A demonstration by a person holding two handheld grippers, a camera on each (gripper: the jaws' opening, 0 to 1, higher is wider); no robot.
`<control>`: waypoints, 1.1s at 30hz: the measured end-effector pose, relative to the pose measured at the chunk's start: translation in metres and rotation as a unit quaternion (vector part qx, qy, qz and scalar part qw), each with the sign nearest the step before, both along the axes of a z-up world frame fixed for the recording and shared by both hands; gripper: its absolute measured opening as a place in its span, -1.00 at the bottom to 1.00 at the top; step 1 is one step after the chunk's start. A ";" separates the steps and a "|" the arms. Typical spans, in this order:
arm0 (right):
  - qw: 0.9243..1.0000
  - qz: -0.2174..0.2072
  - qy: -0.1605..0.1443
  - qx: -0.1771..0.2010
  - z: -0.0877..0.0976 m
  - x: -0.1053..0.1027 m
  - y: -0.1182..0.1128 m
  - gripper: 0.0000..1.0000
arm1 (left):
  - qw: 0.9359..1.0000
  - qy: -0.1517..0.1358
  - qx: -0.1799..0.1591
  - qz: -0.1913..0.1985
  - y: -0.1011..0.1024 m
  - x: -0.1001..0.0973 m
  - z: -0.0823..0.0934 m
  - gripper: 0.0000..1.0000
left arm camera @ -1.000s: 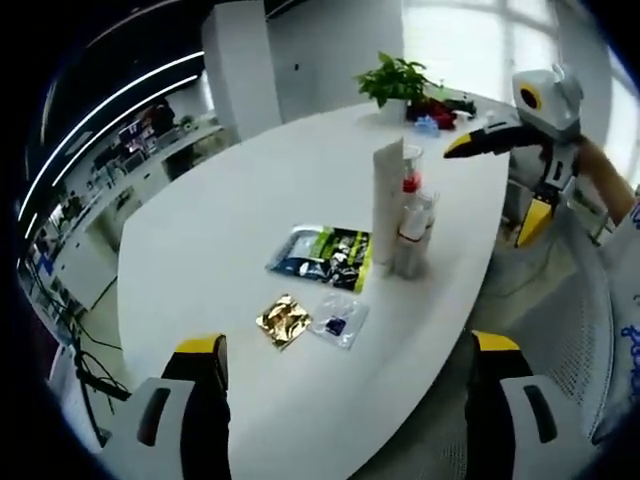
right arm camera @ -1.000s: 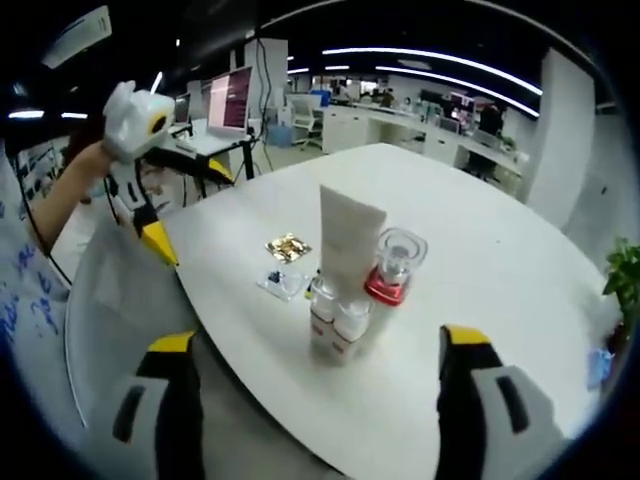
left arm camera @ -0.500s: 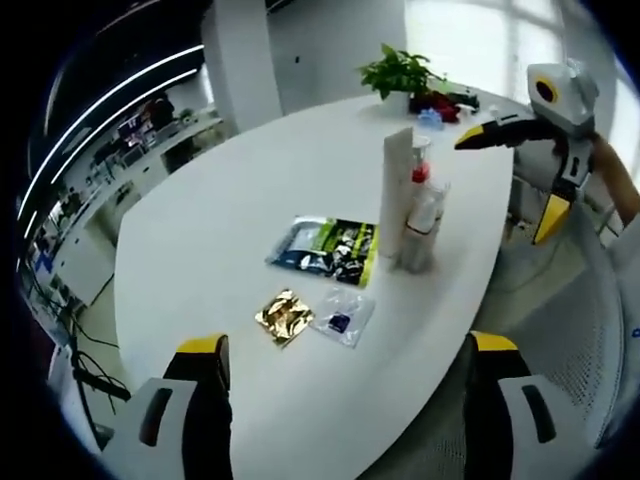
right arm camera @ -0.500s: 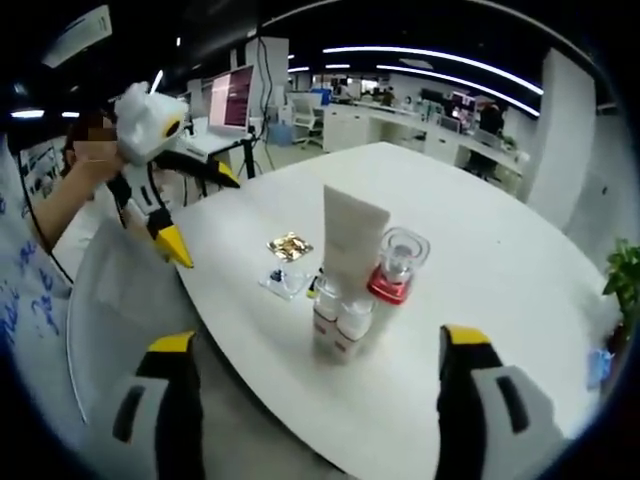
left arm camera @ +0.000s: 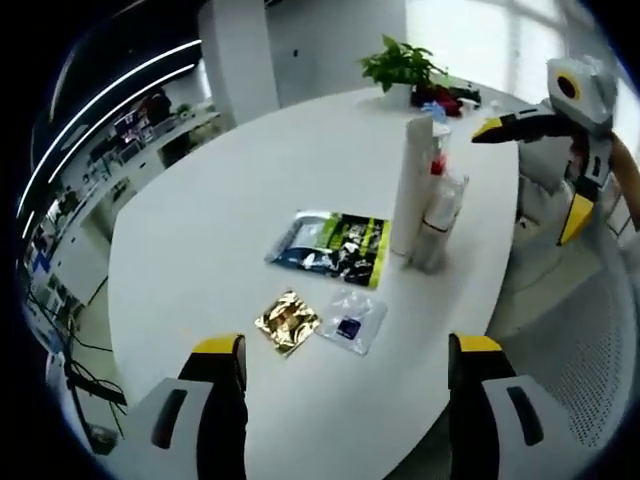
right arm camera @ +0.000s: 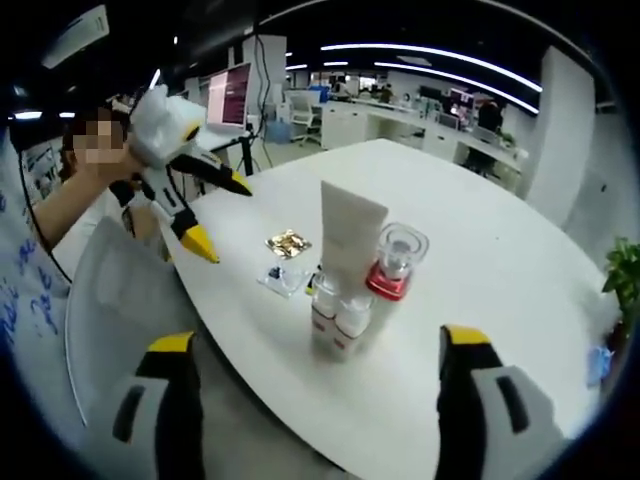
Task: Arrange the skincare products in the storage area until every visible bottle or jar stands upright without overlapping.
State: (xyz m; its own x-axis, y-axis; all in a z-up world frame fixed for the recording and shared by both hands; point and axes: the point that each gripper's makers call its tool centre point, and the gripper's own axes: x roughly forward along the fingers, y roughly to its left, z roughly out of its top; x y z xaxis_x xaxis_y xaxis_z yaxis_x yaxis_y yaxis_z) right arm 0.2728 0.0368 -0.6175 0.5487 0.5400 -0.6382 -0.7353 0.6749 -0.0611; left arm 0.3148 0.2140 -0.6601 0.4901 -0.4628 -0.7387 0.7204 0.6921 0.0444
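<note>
A tall white tube (left arm camera: 413,185) stands upright near the table's right edge, with two small white bottles (left arm camera: 440,225) touching it in front and a red-based clear jar (left arm camera: 437,165) partly hidden behind. In the right gripper view the tube (right arm camera: 350,235), the jar (right arm camera: 393,262) and the small bottles (right arm camera: 337,320) stand in a tight upright cluster. My left gripper (left arm camera: 345,345) is open over the near table, well short of them; it also appears as the left gripper (right arm camera: 222,215), open, held by a hand. My right gripper (right arm camera: 316,340) is open and empty, seen too as the right gripper (left arm camera: 530,175).
A green-black packet (left arm camera: 335,245), a gold sachet (left arm camera: 287,322) and a clear sachet (left arm camera: 350,322) lie flat on the white table (left arm camera: 220,220). A potted plant (left arm camera: 405,65) stands at its far end. A chair back (right arm camera: 110,290) sits beside the table edge.
The left gripper has moved in over the table edge toward the sachets, as the right gripper view shows. The products have not moved.
</note>
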 end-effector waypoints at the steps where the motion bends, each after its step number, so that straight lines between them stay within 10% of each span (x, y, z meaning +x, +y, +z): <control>1: 1.000 0.000 0.000 0.000 0.000 0.000 0.000 0.99 | 1.000 0.002 0.001 0.001 -0.001 0.002 -0.002 0.52; 33: 1.000 -0.011 0.011 0.000 -0.009 0.006 -0.004 0.99 | 0.997 0.053 0.062 -0.013 -0.015 0.055 -0.070 -0.05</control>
State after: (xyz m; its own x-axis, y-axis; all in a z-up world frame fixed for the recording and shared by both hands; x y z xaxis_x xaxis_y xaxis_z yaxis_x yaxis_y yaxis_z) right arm 0.2788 0.0329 -0.6269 0.5456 0.5286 -0.6503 -0.7222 0.6903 -0.0448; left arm 0.3696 0.1988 -0.7297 0.3945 -0.3770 -0.8380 0.7437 0.6666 0.0502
